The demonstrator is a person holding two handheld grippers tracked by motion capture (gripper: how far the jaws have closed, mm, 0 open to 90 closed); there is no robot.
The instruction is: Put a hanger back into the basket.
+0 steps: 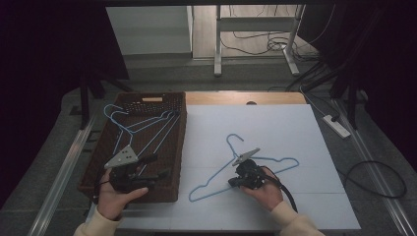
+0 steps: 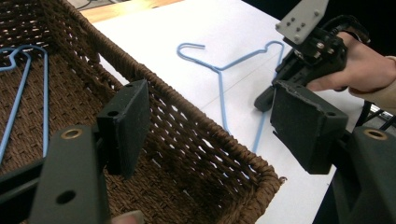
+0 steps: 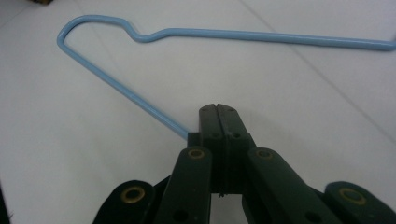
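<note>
Now the right hand-held gripper (image 3: 218, 122) is clamped shut on the hanger (image 1: 223, 172), lying flat on the bench right of the basket (image 1: 179, 147). Its long axis runs near-left to far-right; the left hand-held gripper (image 2: 210, 123) hovers wide open, empty, over the basket.

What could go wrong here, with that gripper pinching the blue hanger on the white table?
1. The right gripper has its jaws shut on one thin wire of the blue hanger, so the hanger might swing or slip out when lifted.
2. The basket already holds other hangers; the hooks could tangle on the way in.
3. The open left gripper hangs over the basket and might get in the way.
</note>
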